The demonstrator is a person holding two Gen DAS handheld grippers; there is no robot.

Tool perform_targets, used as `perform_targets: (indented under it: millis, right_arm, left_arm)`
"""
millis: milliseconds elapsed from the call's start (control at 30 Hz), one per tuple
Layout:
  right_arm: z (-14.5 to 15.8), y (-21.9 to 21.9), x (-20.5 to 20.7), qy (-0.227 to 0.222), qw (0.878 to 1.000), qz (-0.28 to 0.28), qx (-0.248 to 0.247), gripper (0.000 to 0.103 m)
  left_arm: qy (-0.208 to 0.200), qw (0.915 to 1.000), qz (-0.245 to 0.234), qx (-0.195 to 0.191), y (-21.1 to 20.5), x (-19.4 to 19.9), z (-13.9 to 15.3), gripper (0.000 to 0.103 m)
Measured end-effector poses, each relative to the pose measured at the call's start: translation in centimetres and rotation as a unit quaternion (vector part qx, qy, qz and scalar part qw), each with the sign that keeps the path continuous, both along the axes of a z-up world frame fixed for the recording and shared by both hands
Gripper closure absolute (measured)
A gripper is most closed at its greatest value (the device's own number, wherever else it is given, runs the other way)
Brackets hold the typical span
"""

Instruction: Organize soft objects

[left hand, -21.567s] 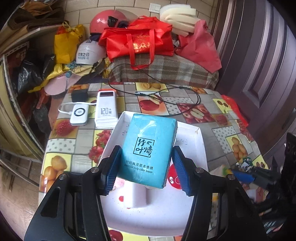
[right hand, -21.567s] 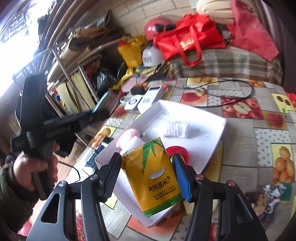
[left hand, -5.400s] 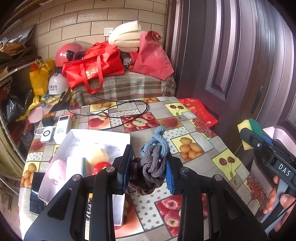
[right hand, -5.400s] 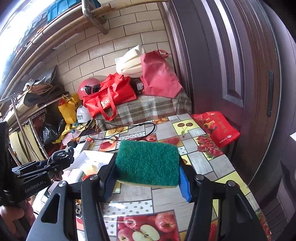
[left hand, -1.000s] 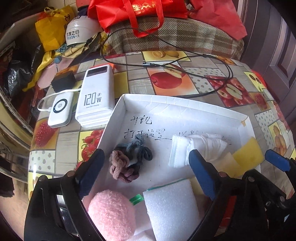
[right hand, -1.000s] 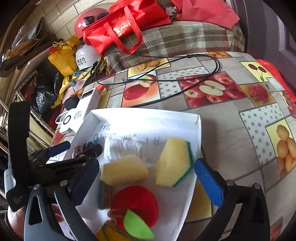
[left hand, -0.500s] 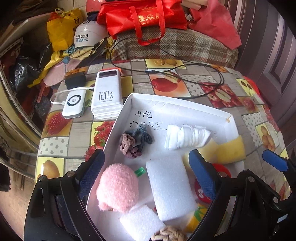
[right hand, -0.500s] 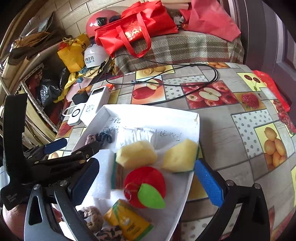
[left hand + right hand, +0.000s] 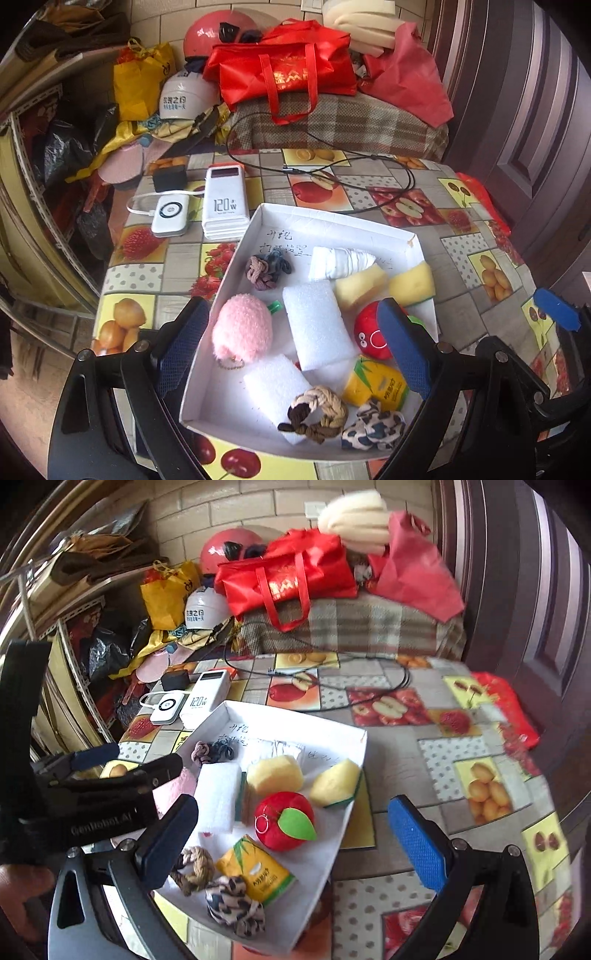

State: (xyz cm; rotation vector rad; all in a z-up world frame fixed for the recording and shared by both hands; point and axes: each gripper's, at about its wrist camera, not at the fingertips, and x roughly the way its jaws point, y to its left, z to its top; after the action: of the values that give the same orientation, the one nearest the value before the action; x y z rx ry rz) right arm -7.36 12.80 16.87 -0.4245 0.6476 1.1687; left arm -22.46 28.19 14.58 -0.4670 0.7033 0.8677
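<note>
A white tray (image 9: 332,225) (image 9: 354,738) on the fruit-pattern table holds soft things: a pink plush (image 9: 242,332), white foam blocks (image 9: 317,328), yellow sponges (image 9: 412,282) (image 9: 336,782), a red apple plush (image 9: 282,819), a yellow tissue pack (image 9: 256,873), a folded white cloth (image 9: 341,262), and hair ties (image 9: 267,269) (image 9: 234,908). My left gripper (image 9: 295,350) is open and empty above the tray's near end. My right gripper (image 9: 291,843) is open and empty over the tray's right side. The left gripper also shows in the right wrist view (image 9: 131,762).
Two white power banks (image 9: 223,206) (image 9: 170,216) and a black charger (image 9: 170,177) lie left of the tray. A black cable (image 9: 369,162) loops across the far table. Red bags (image 9: 284,70), helmets (image 9: 184,98) and a plaid-covered stack stand behind. A dark door (image 9: 535,129) is at right.
Both grippers have pulled back and up from the tray, so more of its near end shows. Both stay open and empty. The tray's contents have not moved.
</note>
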Motion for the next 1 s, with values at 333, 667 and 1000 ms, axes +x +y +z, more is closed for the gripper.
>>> perform_targets:
  millis: [333,667,1000]
  right_arm:
    - [2.4,-3.7,-0.1,-0.026,0.998,-0.04,0.039,0.0]
    - [6.6,-9.1,2.4,-0.013,0.991,-0.041,0.125,0.0]
    - [9.3,-14.9,3.3,-0.016,0.984,-0.019,0.178,0.0]
  left_arm:
    - [0.0,0.9977,0.041,0.054,-5.0,-1.5,4.6,0.01]
    - [-0.006,0.9903,0.099,0.097,-10.8,-2.7,9.4,0.01]
    - [0.042,0.9897,0.088,0.105,-14.6,-2.1,9.9,0.01]
